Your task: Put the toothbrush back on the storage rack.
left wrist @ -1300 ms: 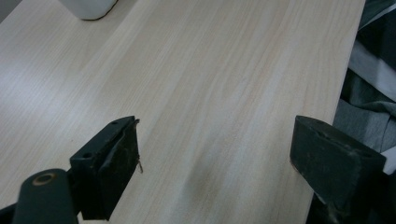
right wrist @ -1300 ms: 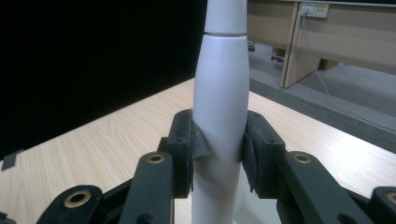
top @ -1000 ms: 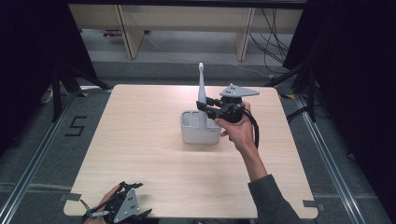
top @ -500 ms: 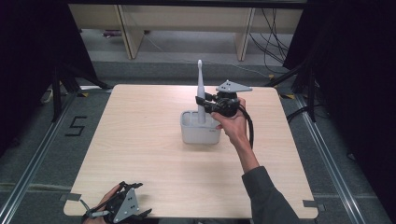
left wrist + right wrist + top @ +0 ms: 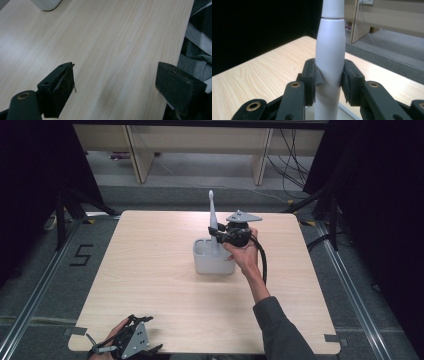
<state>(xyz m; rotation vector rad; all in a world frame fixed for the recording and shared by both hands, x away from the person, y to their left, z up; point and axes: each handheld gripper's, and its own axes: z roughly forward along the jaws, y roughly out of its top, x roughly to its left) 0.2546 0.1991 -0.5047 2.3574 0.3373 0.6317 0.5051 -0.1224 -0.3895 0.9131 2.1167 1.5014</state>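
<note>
The right gripper (image 5: 218, 233) reached in from the right over the middle of the pale wood-grain worktop (image 5: 150, 285), its forearm in a dark grey sleeve stretched forward from the near edge and the wrist bent so that the grey three-cornered plate faced up and the fingers (image 5: 312, 75) pointed level toward the left. Those 2 black fingers were partly closed, pressed on either side of the thick lower handle of a tall white plastic electric toothbrush (image 5: 212, 220), which stood nearly upright with its slim head at the top. Its lower end sat in the right part of a white rectangular plastic holder (image 5: 212, 265) standing near the worktop's centre. The left gripper (image 5: 115, 92) lay low at the near left corner of the worktop, the hand curled round it, its fingers spread wide apart with only bare worktop between them.
</note>
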